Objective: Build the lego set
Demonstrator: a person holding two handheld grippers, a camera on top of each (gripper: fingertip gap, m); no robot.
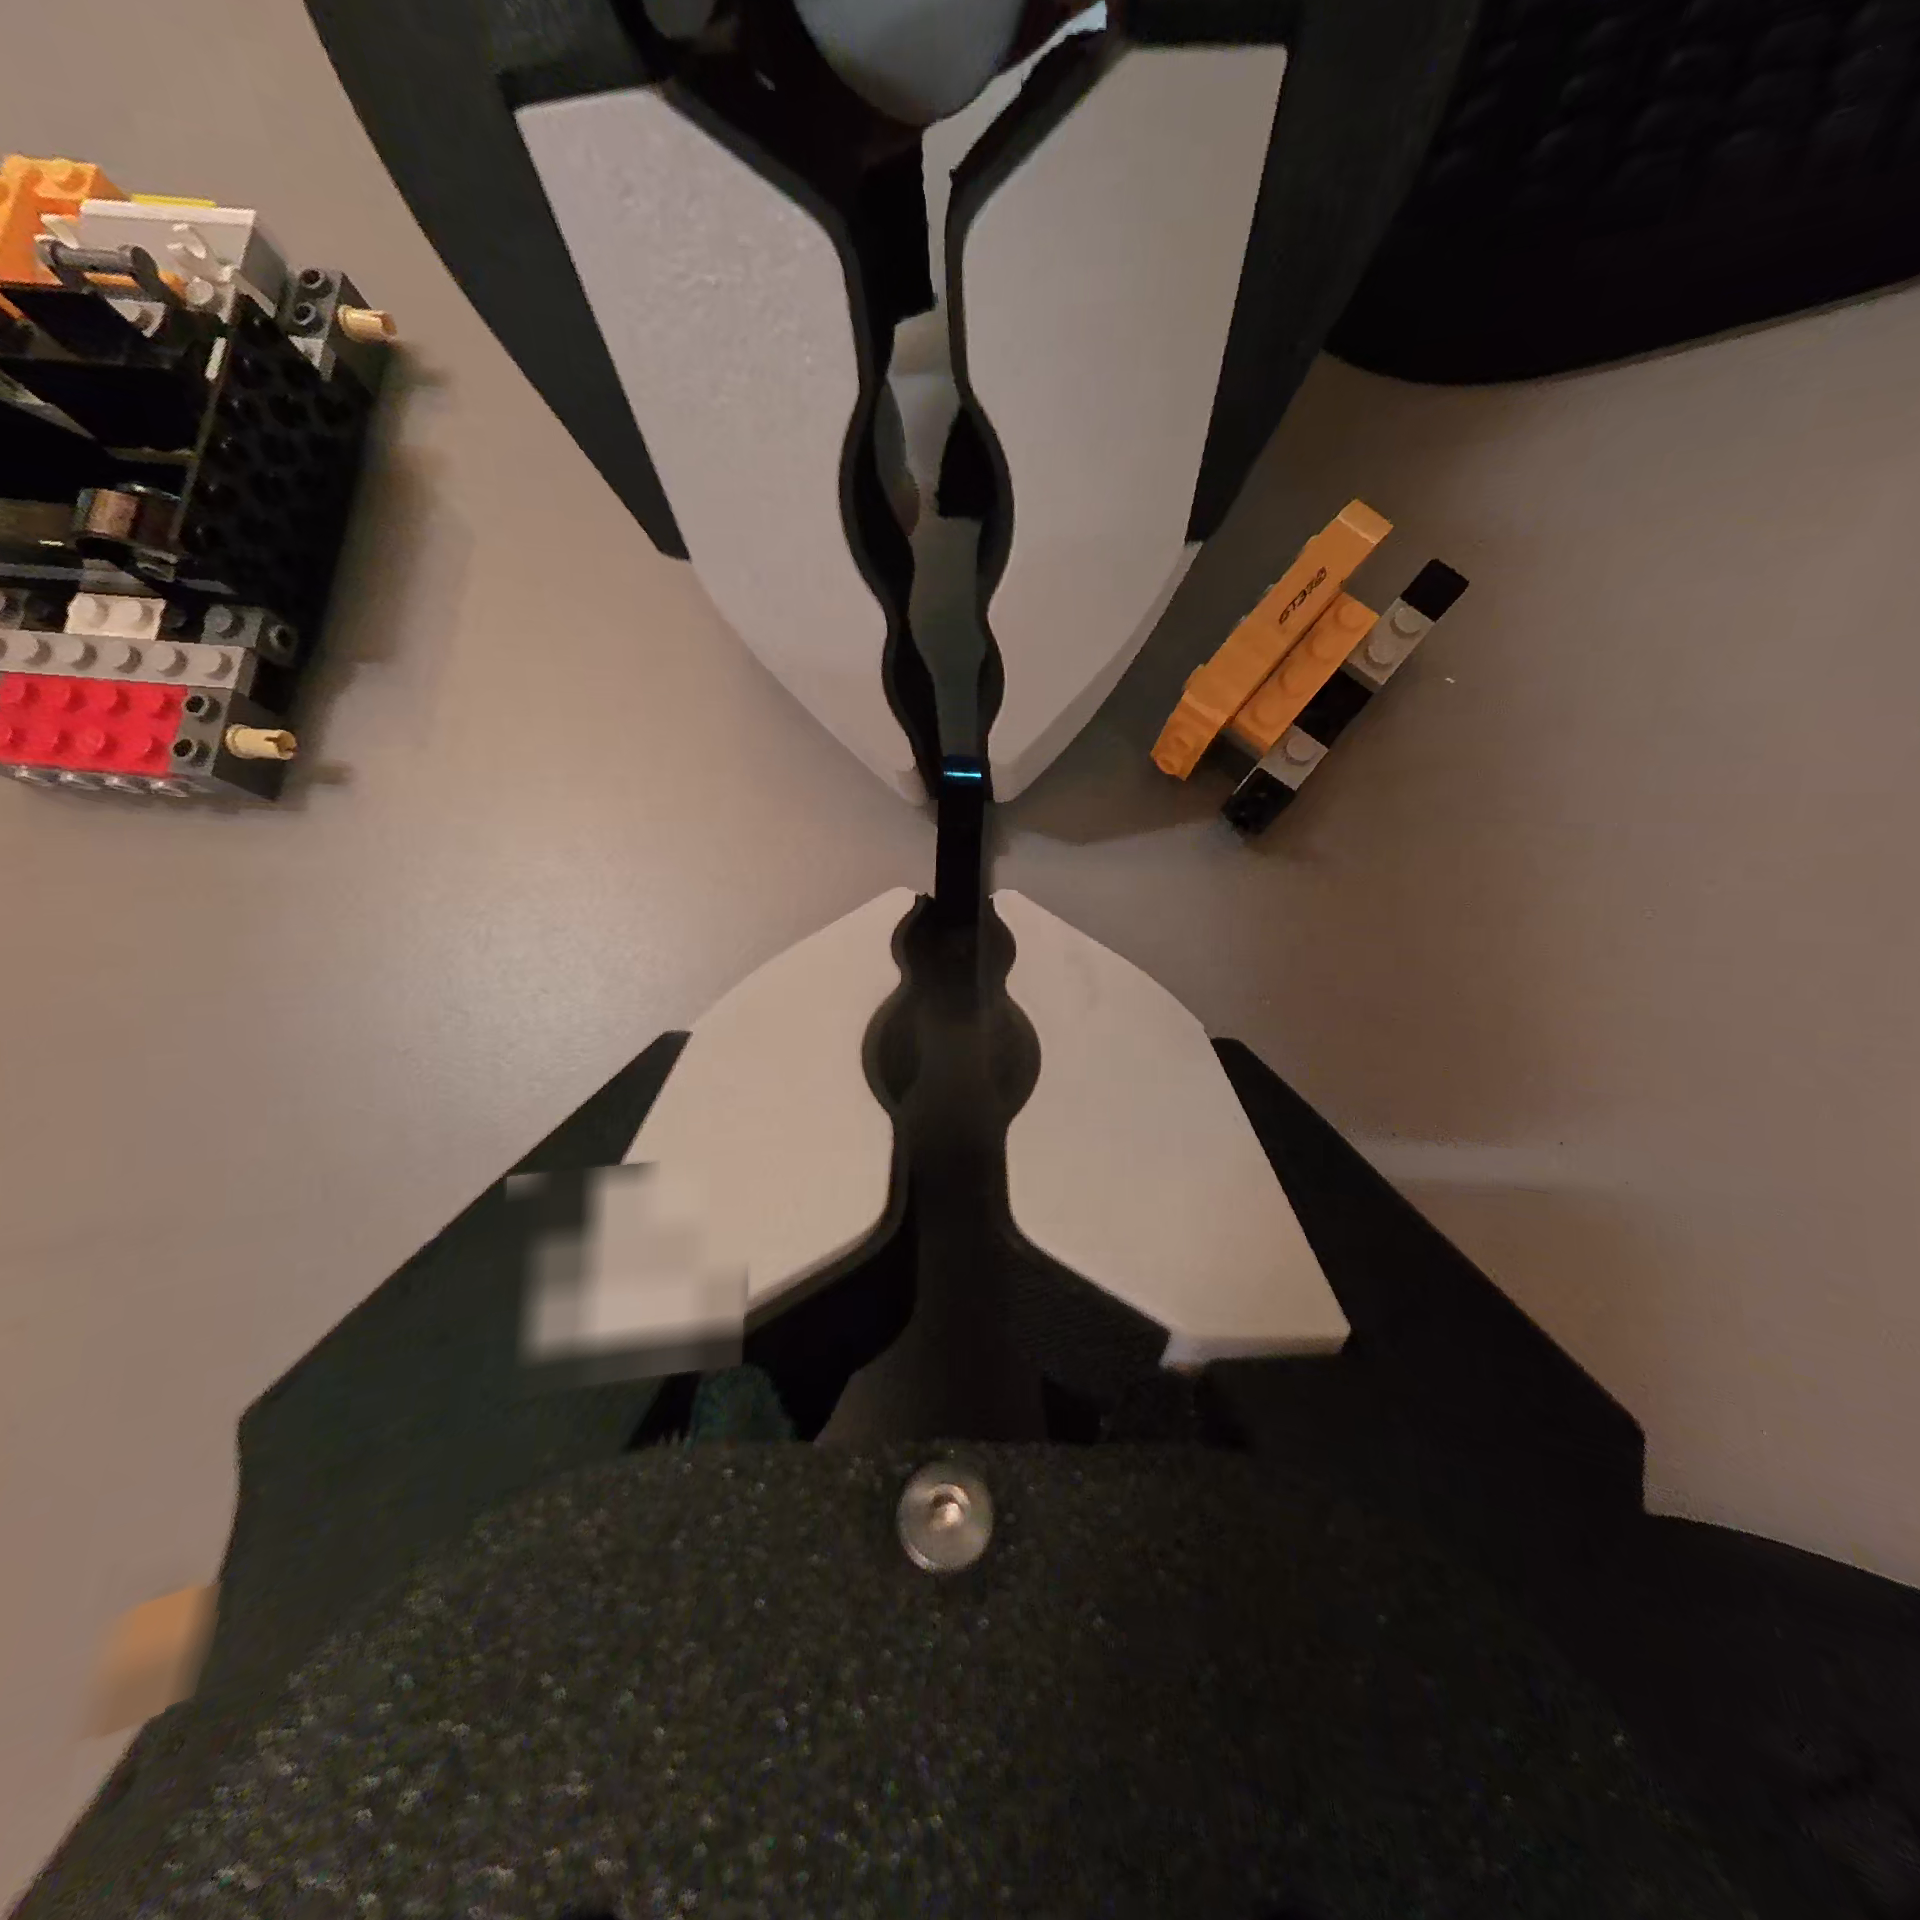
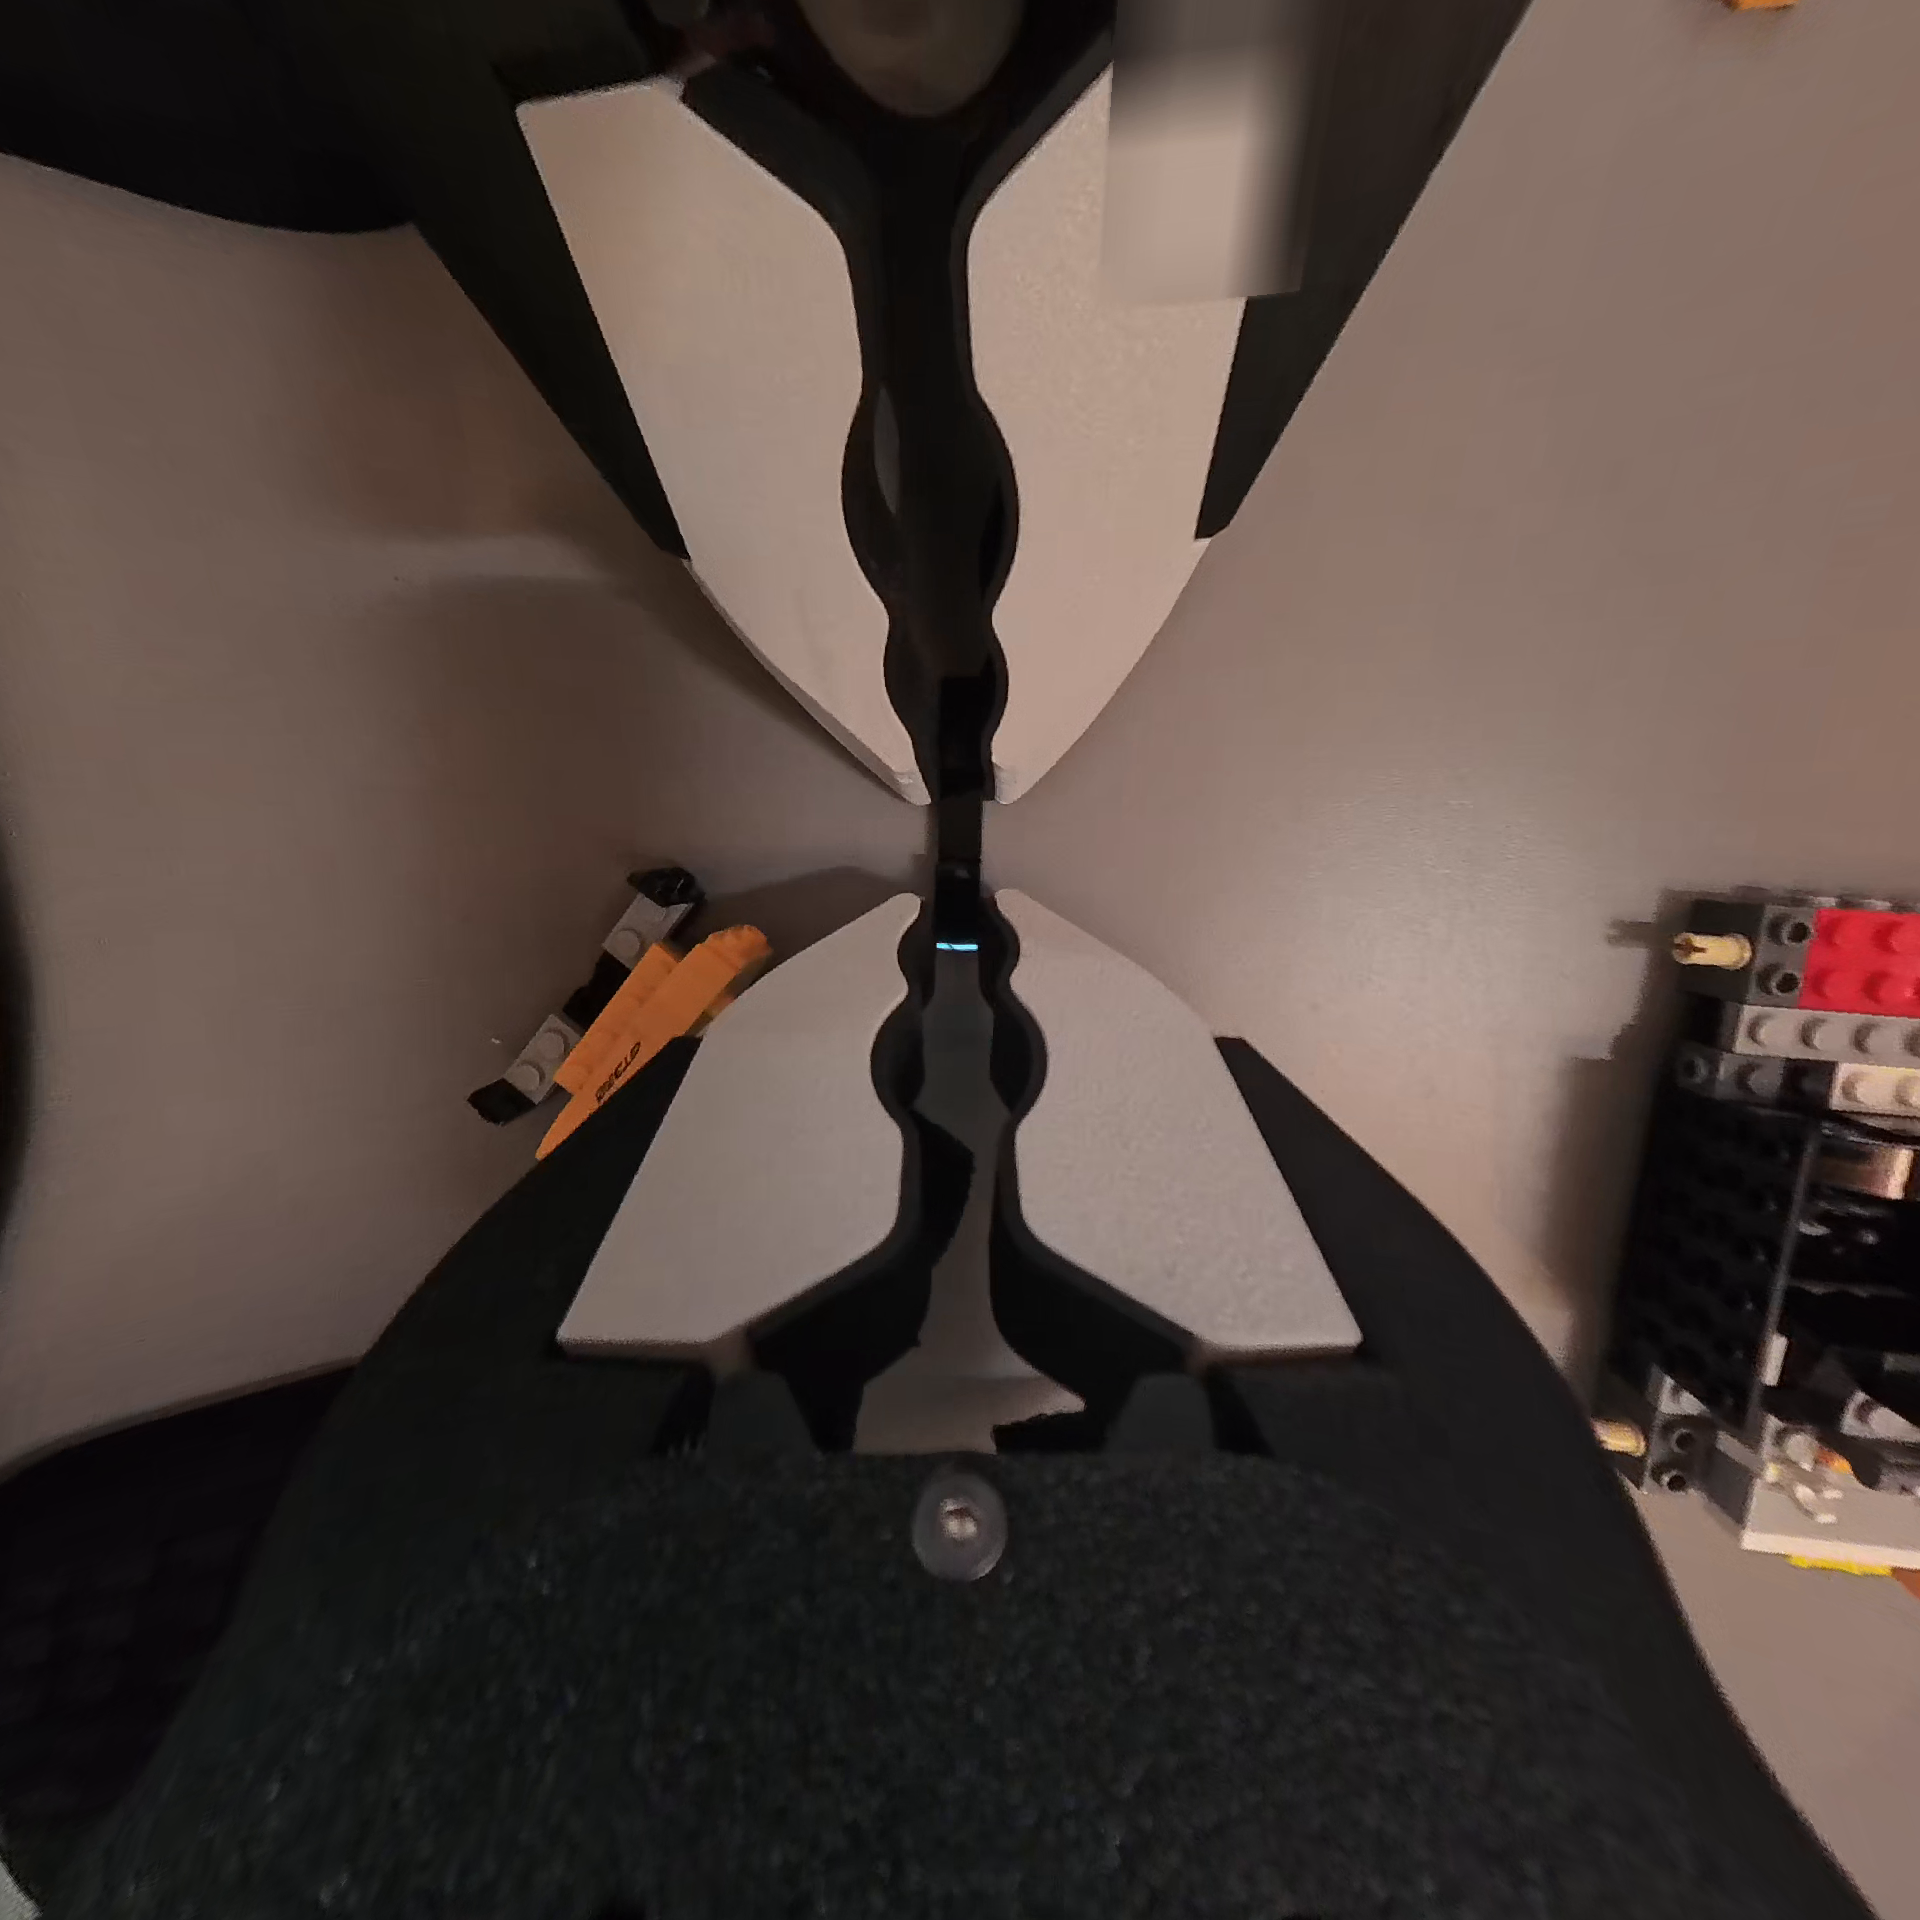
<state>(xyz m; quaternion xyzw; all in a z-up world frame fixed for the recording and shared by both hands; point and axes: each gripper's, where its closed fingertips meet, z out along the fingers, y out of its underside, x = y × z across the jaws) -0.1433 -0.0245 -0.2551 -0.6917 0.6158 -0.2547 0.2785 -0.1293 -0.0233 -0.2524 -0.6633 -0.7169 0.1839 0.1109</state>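
Both nose to nose at frame centre, left gripper and right gripper pinching one thin glossy black plastic Lego strip; light, stiff, slippery, best gripped on its flat faces.

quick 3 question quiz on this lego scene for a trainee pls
1. True or false: the left gripper and the right gripper both pinch one thin black piece.
2. The orange and black sub-assembly is: A in the left fingers, B loose on the table, C in the right fingers.
3. Fill in: on the large build, the studded brick near a tan pin is ____.

Key: 1 true; 2 B; 3 red.
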